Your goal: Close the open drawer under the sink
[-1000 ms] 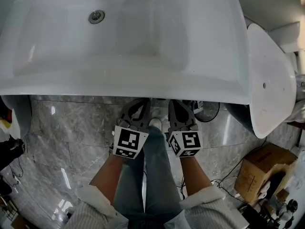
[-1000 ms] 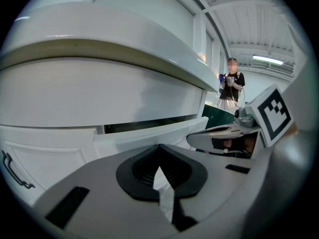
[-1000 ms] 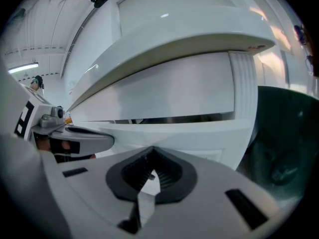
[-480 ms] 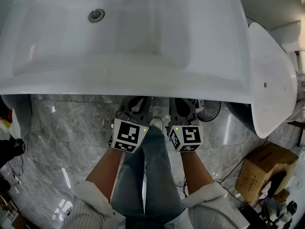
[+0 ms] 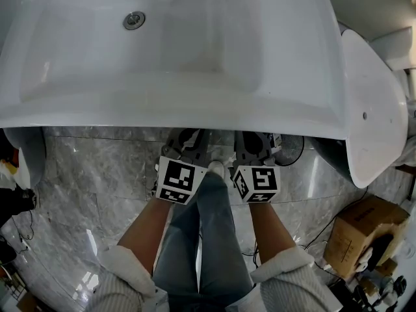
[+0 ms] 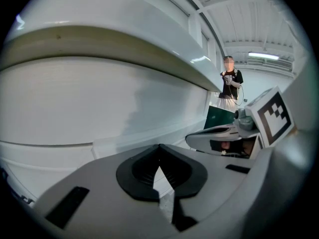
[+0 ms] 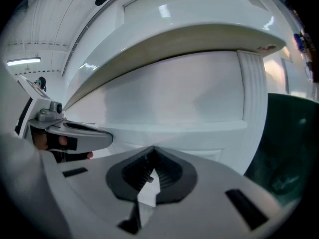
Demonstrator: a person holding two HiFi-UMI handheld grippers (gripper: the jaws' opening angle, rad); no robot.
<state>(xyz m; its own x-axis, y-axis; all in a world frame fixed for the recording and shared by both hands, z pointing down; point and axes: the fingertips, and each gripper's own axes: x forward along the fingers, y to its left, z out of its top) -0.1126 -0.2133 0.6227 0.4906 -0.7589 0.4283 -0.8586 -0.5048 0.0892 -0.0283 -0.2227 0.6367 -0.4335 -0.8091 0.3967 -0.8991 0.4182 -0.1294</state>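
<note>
Drawer [image 7: 169,91] is the white panel straight under the sink [image 5: 162,112], tucked below the overhang of its front rim. From my head camera the sink hides it completely, so I read it only from the two tong cameras.

Both pairs of tongs point at that panel from just in front of the sink. The left tongs [image 6: 159,147] are clenched tip to tip with nothing between them. The right tongs [image 7: 152,151] are the same, pinched together and empty. Their tips sit right up near the white front, side by side below the sink rim.

I judge the push is at or near its end. The front looks close to flush with the cabinet frame [image 7: 251,88] beside it, but the wide lens bends everything, so I cannot say whether the last bit of travel is done. If a gap is left, a short straight shove would finish it.

Nothing stands between my tongs and the panel. My own legs [image 5: 208,239] are under me on the marble floor [image 5: 97,174] in front of the sink. A toilet [image 5: 370,109] stands at the sink's right end, with cables [image 5: 305,153] and a cardboard box [image 5: 361,229] on the floor beyond it. A person [image 6: 230,83] stands well off past the sink's far side.
</note>
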